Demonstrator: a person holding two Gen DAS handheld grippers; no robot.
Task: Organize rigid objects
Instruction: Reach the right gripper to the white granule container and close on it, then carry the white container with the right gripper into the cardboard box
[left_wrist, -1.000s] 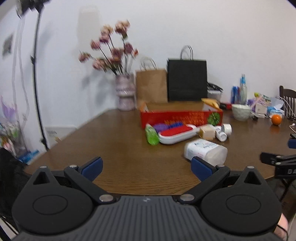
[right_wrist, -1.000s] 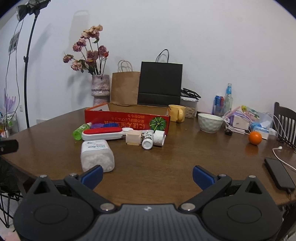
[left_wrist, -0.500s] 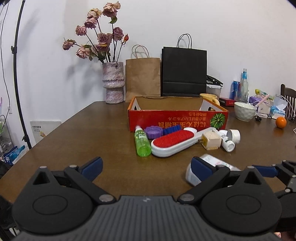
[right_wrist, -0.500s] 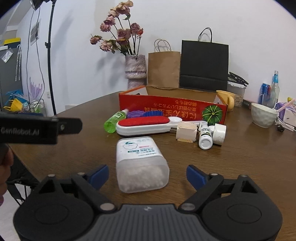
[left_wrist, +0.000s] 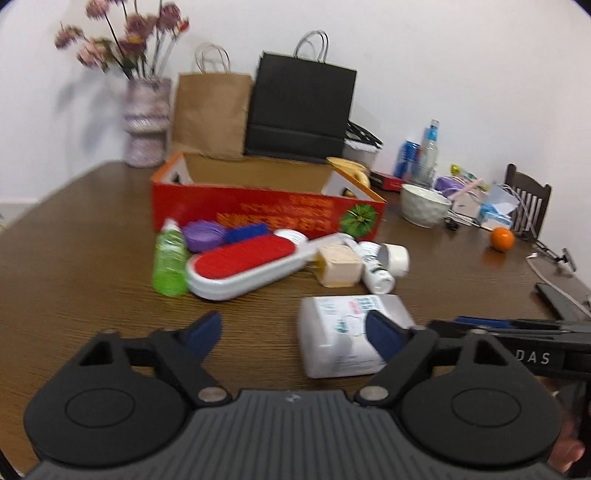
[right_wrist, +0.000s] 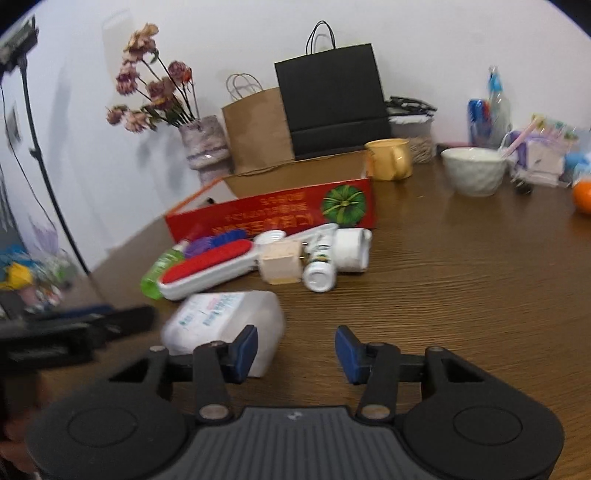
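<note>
A red cardboard box (left_wrist: 258, 206) stands open on the brown table (left_wrist: 74, 280). In front of it lie a green bottle (left_wrist: 170, 258), a purple lid (left_wrist: 205, 236), a red-and-white lint brush (left_wrist: 247, 266), a beige block (left_wrist: 338, 266) and a small white bottle (left_wrist: 376, 273). A white plastic container (left_wrist: 336, 332) lies nearest. My left gripper (left_wrist: 291, 334) is open, with the container behind its right finger. My right gripper (right_wrist: 295, 350) is open and empty, with the container (right_wrist: 221, 325) at its left finger.
Behind the box stand a flower vase (left_wrist: 146, 122), a brown paper bag (left_wrist: 210, 110) and a black bag (left_wrist: 299, 110). A yellow mug (right_wrist: 389, 158), white bowl (right_wrist: 474, 175), orange (left_wrist: 502, 239), bottles and a phone (left_wrist: 557, 304) sit on the right side.
Both grippers have moved closer to the white container. The right gripper has swung to the container's right and its jaws have narrowed.
</note>
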